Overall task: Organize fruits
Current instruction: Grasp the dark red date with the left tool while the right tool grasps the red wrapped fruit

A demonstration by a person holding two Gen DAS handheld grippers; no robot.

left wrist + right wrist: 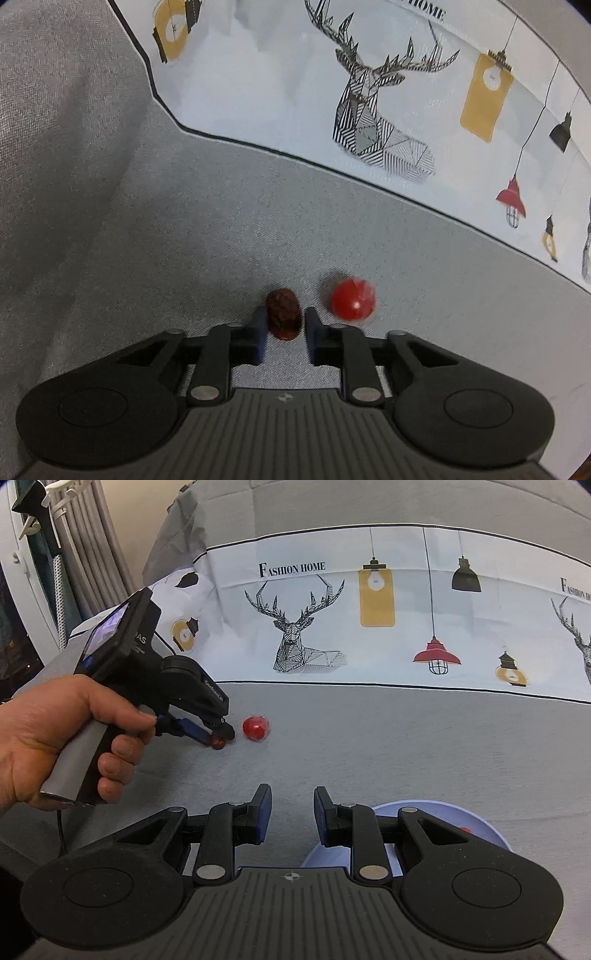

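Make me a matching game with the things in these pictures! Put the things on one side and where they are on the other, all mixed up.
Things:
1. wrinkly dark red fruit
2. shiny red fruit
3. pale blue plate
4. deer drawing

Places:
A. printed on the white cloth at the back
B. lying free on the grey cloth, beside the left tool
C. between the fingers of the left tool
D. low down, partly hidden behind the right tool

Pairs: 1-C, 2-B, 3-D, 4-A
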